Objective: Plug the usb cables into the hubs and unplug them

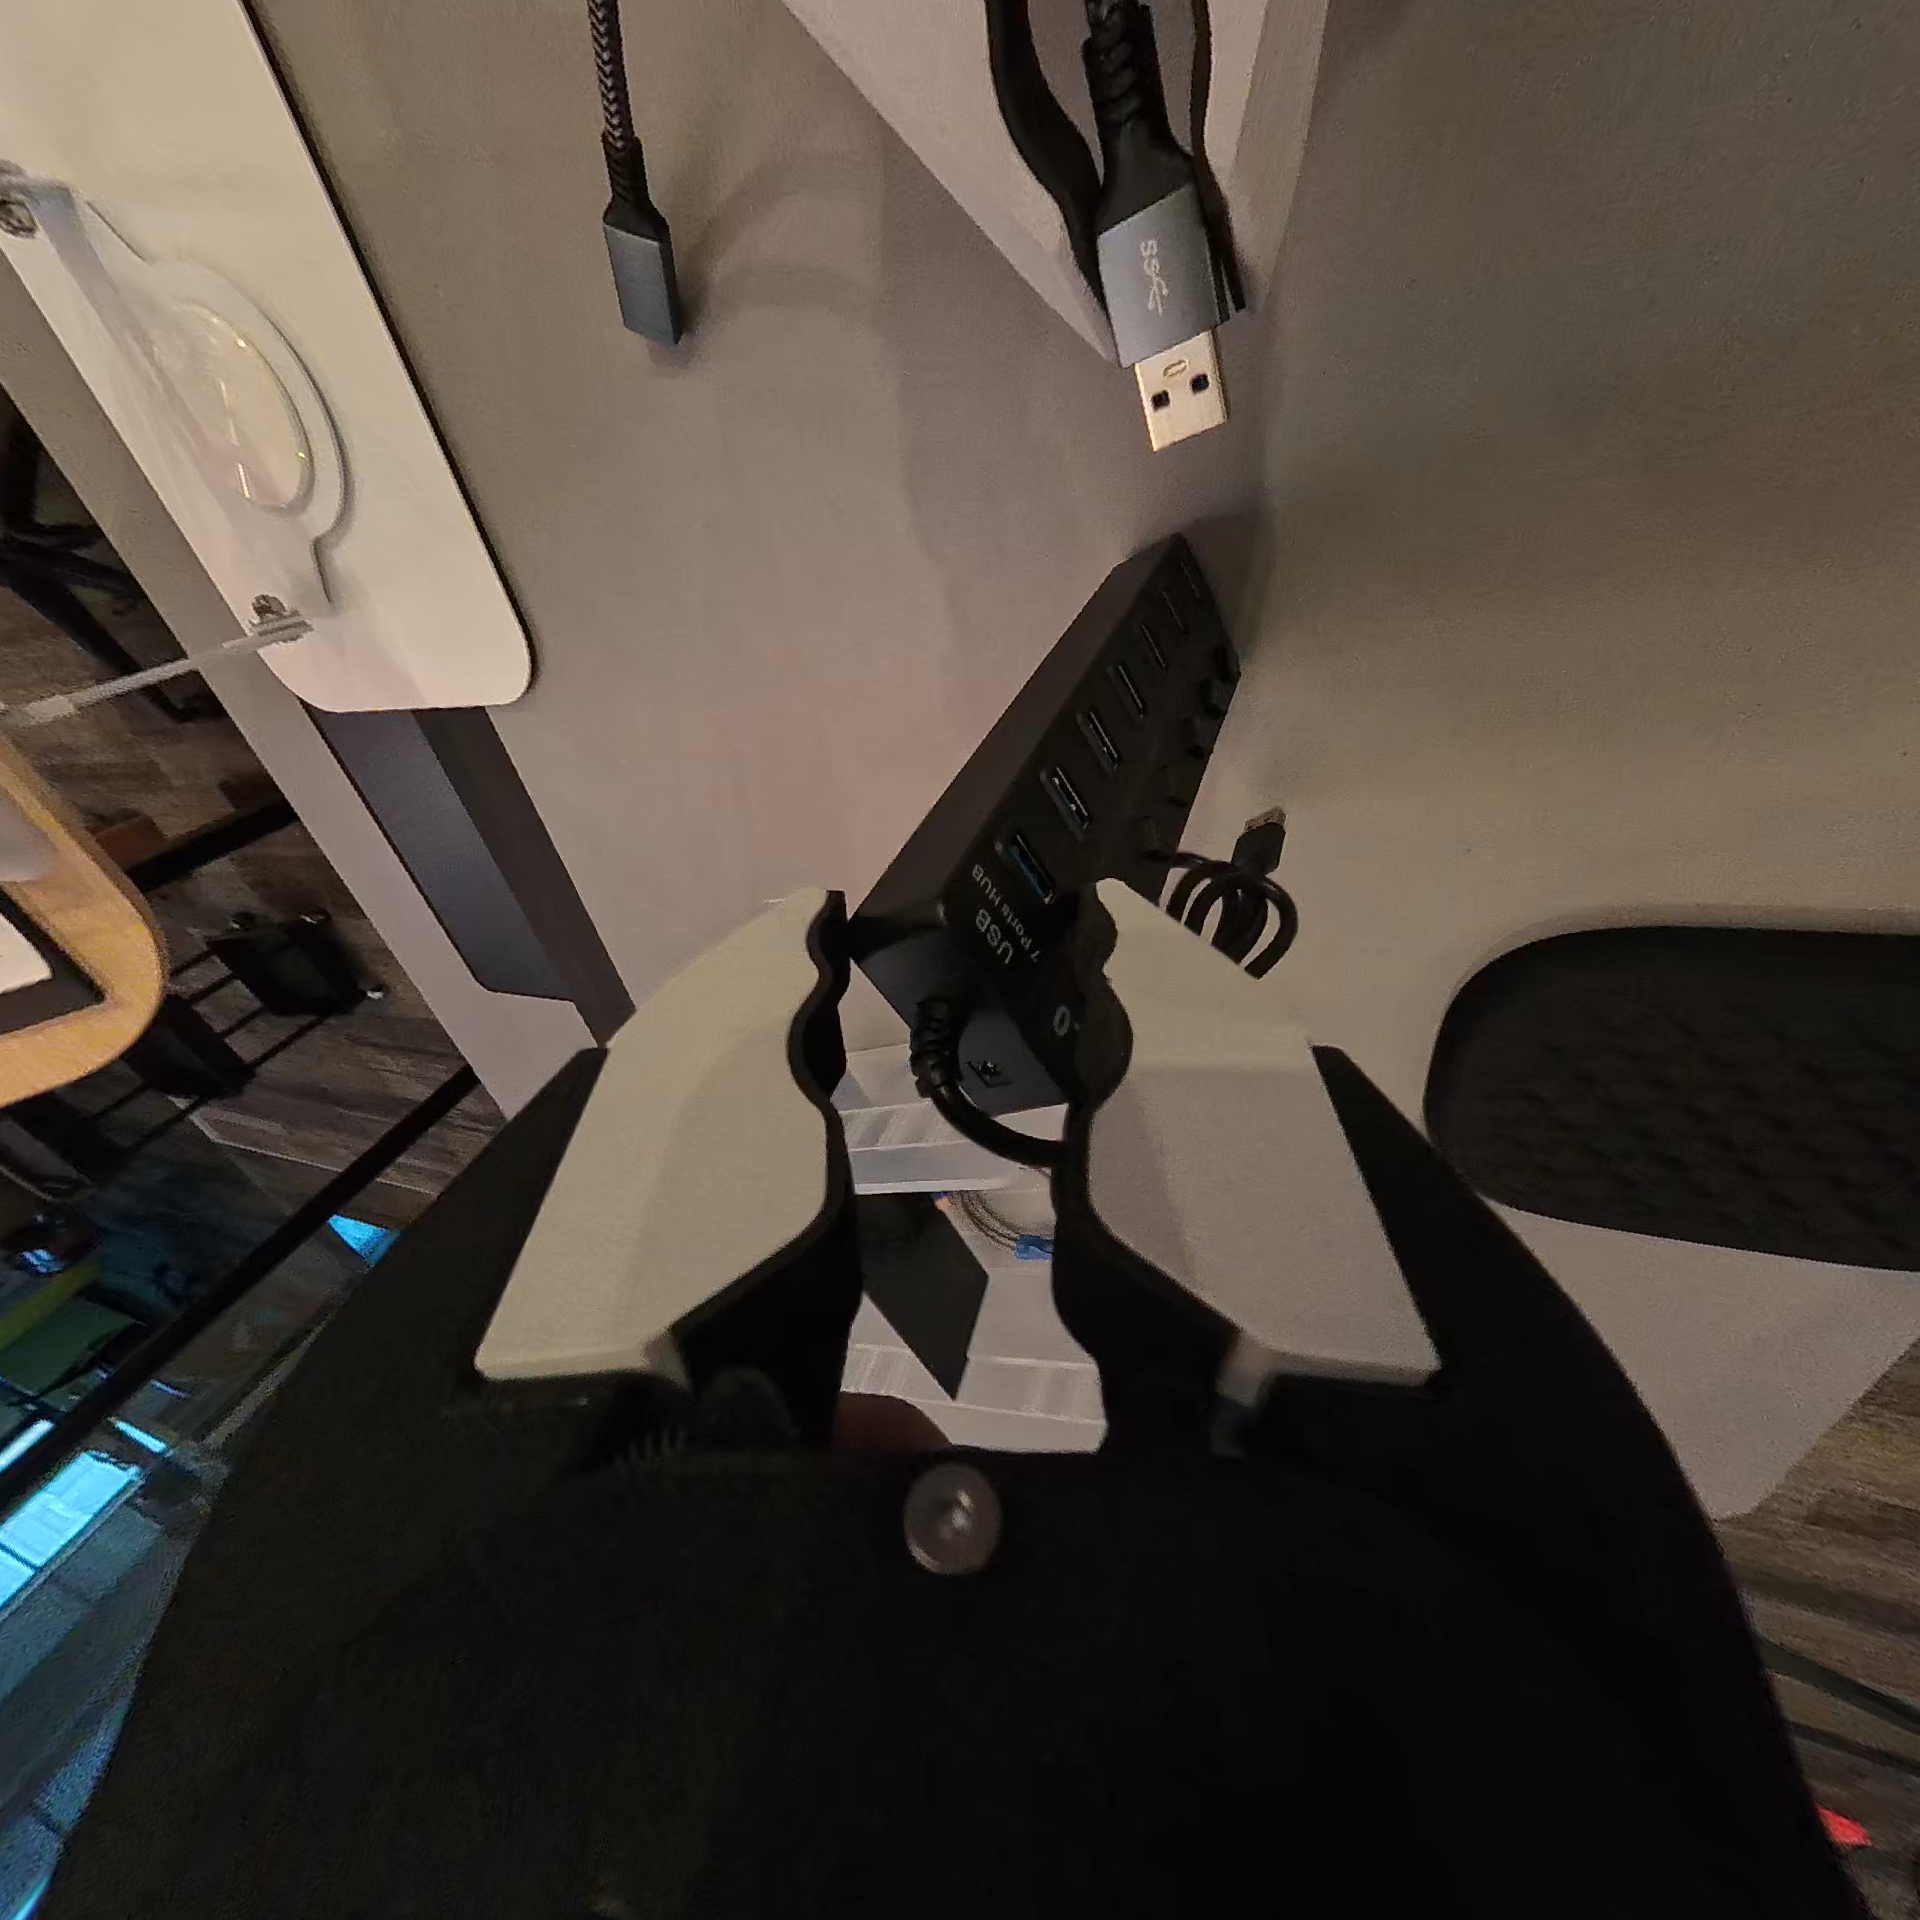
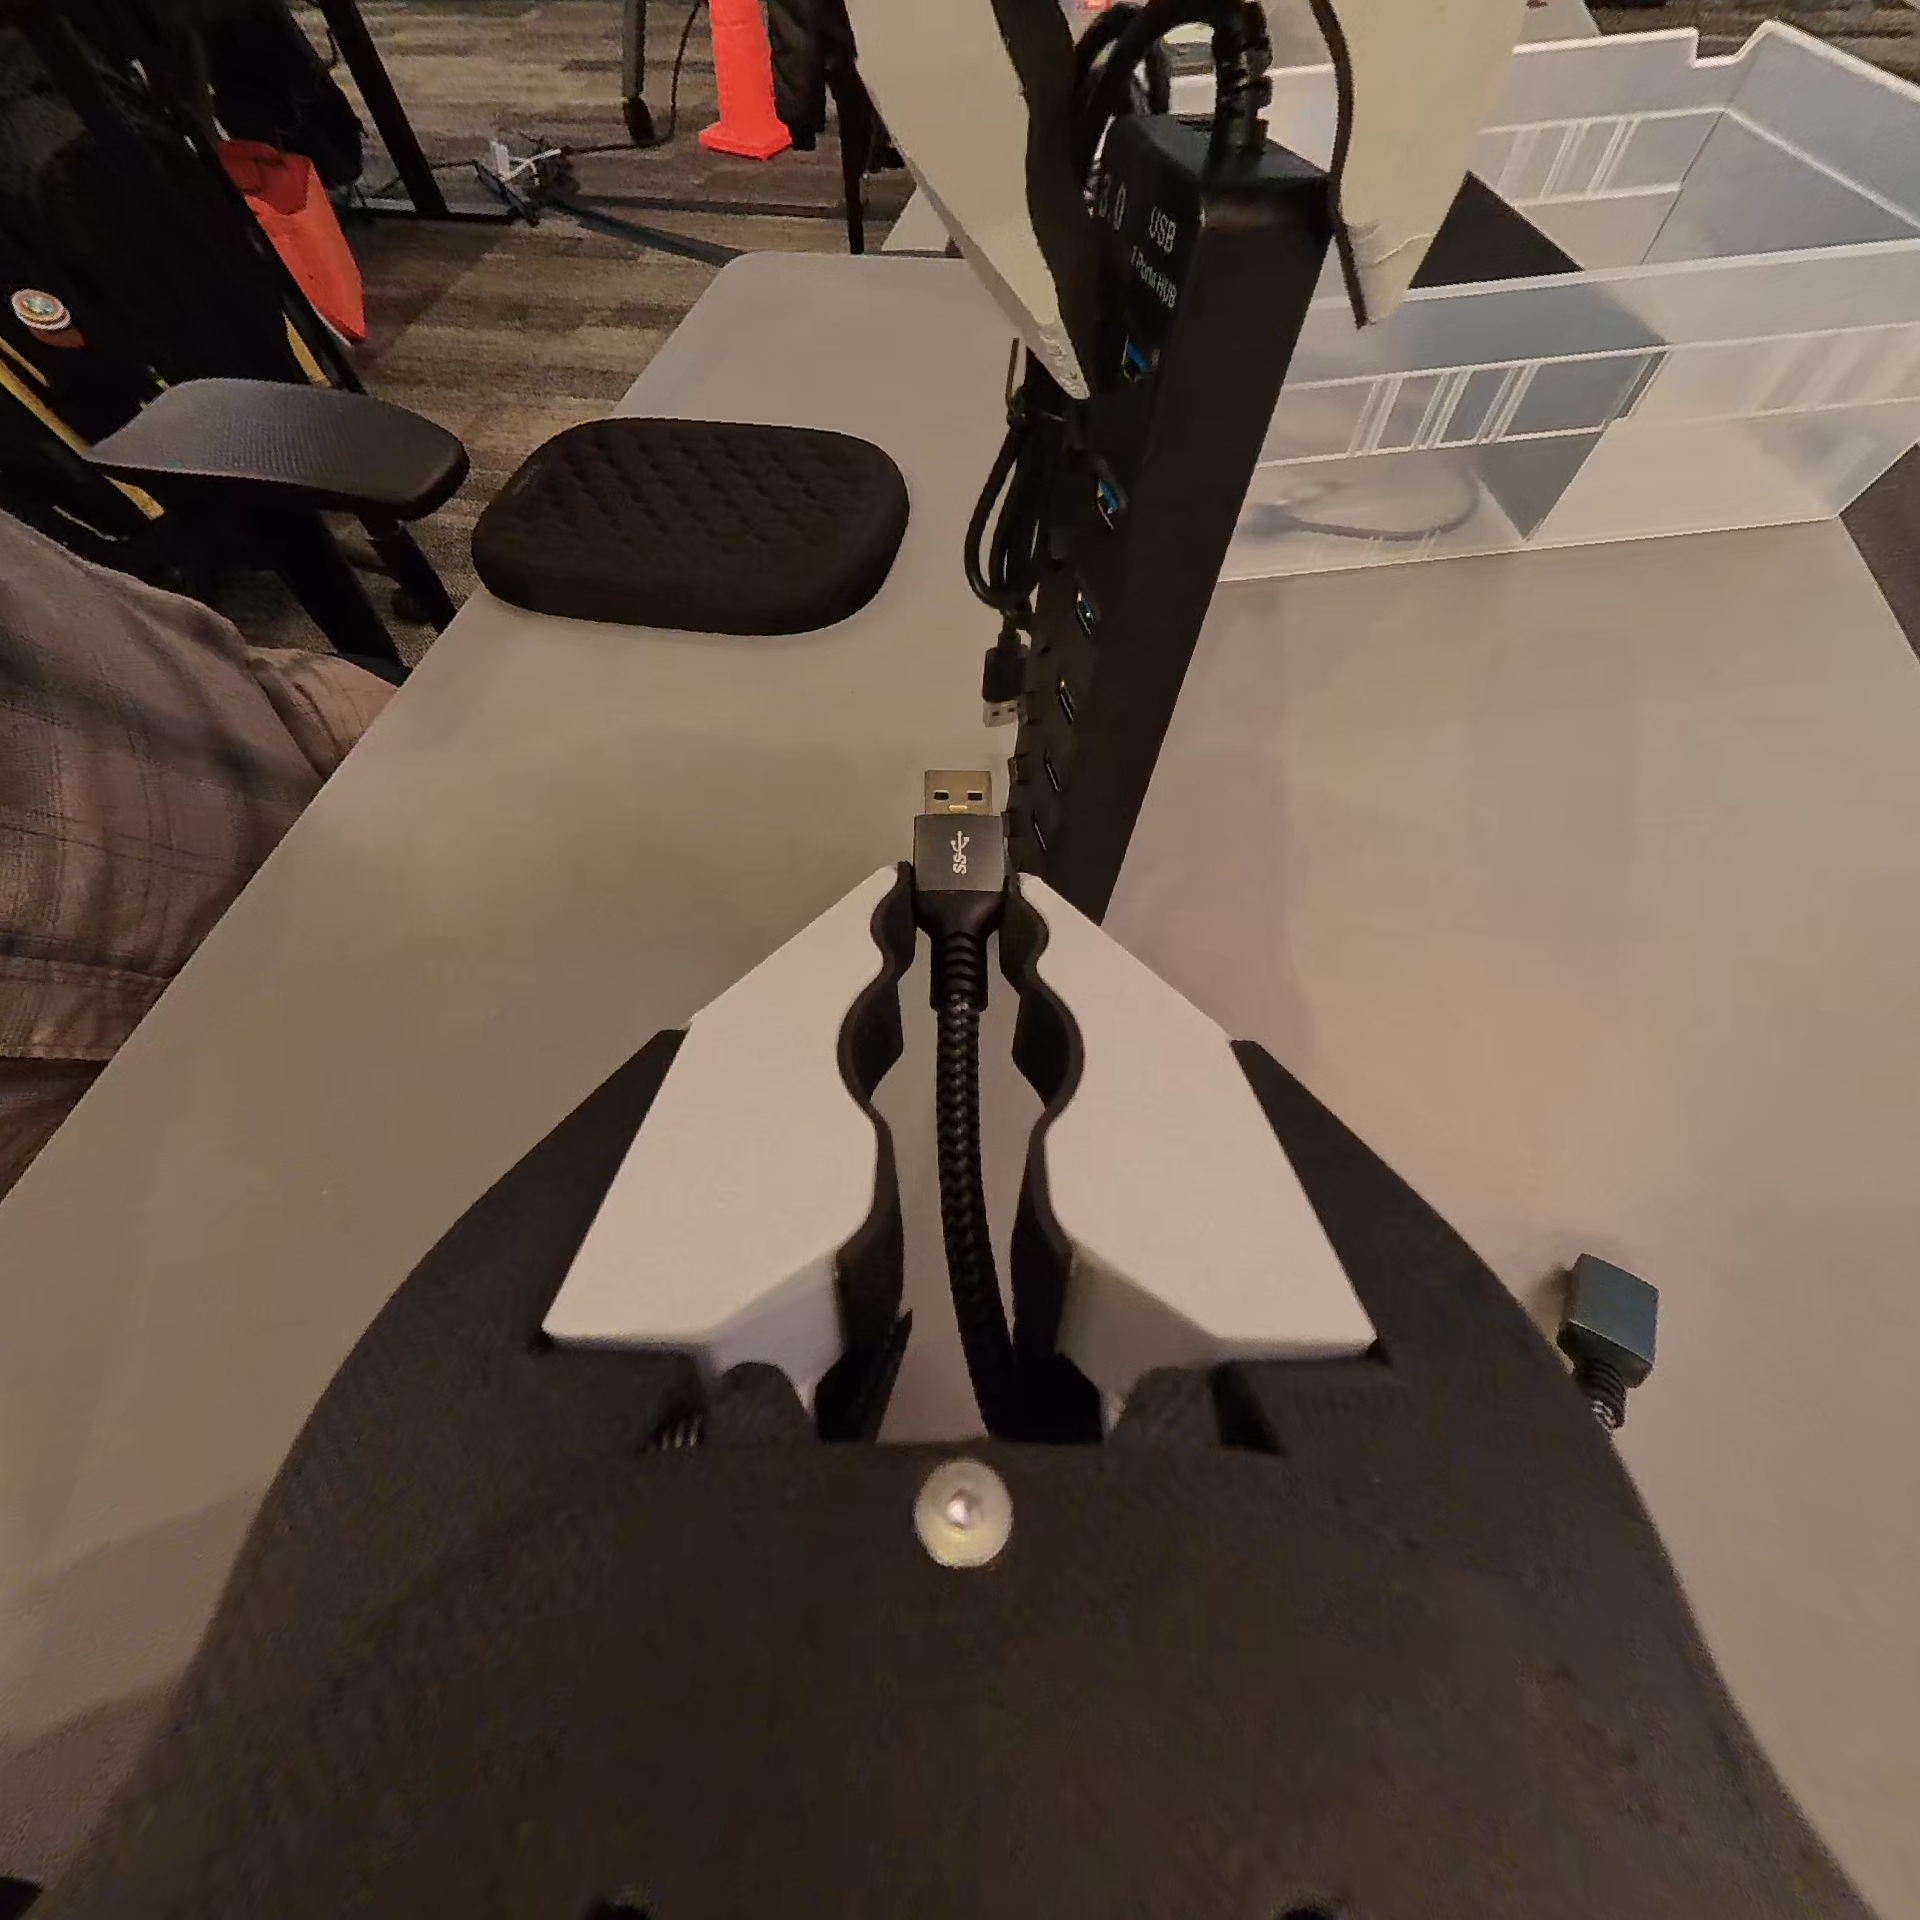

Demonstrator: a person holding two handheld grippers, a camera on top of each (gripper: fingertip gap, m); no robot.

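My left gripper (image 1: 966, 935) is shut on one end of a long black USB hub (image 1: 1122, 717) with a row of ports along one face. In the right wrist view the hub (image 2: 1153, 540) slants down to the grey table (image 2: 1455, 935), and its own thin black cable (image 2: 997, 582) hangs beside it. My right gripper (image 2: 958, 883) is shut on the grey USB plug (image 2: 961, 842) of a black braided cable, with the metal tip pointing forward next to the hub's low end. The plug (image 1: 1169, 312) is apart from the ports.
A black cushioned pad (image 2: 691, 525) lies on the table's left part. A clear plastic bin (image 2: 1610, 343) stands behind the hub. The braided cable's other grey end (image 2: 1610, 1325) lies at the right. A person's sleeve (image 2: 125, 779) and a chair armrest (image 2: 281, 447) are beyond the left edge. Spacing between my two grippers at the tips: around 10 cm.
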